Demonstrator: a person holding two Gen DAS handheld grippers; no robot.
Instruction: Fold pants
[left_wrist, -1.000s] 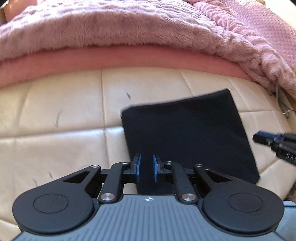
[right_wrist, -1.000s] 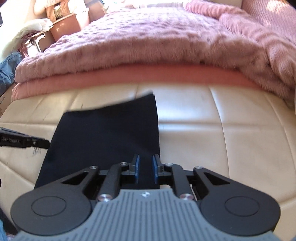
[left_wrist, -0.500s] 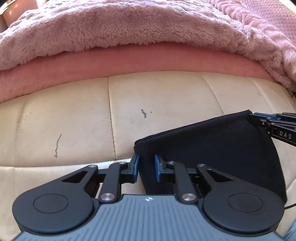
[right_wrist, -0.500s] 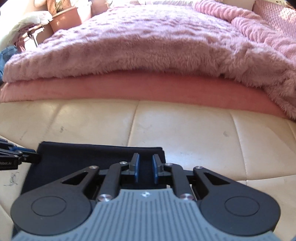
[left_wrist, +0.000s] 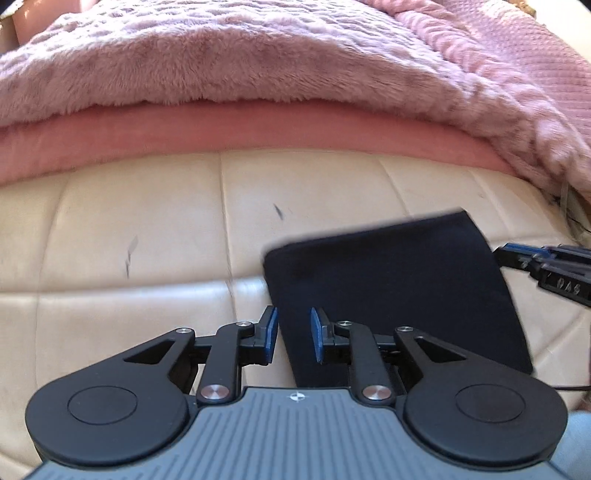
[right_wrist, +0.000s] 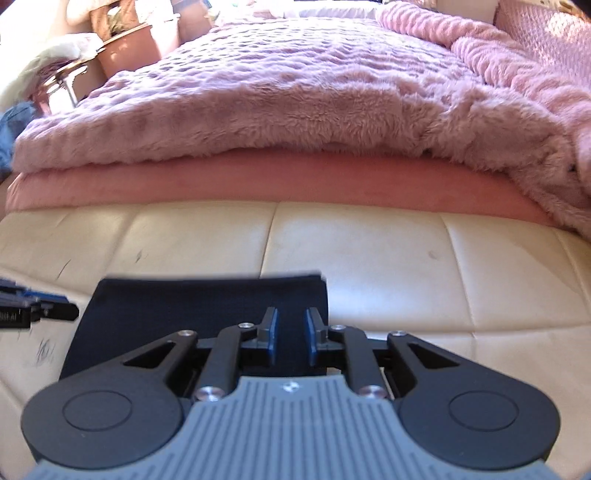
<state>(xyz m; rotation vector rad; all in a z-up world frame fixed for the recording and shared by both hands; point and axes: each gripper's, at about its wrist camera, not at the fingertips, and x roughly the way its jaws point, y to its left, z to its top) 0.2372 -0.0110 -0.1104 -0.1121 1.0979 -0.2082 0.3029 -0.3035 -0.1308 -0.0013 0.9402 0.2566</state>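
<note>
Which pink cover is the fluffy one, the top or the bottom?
The top blanket: it is shaggy and furry. The flat pink layer underneath looks smooth, resting on the cream cushion.

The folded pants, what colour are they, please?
Plain black pants, no pattern; clearest in the left wrist view.

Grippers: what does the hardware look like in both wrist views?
Both look identical: the left gripper and right gripper have black linkage arms with silver pivot screws, blue finger pads, two round black discs, and a ribbed grey body bearing a small crosshair mark. White lettering shows on the side of the right one, seen from the left wrist.
</note>
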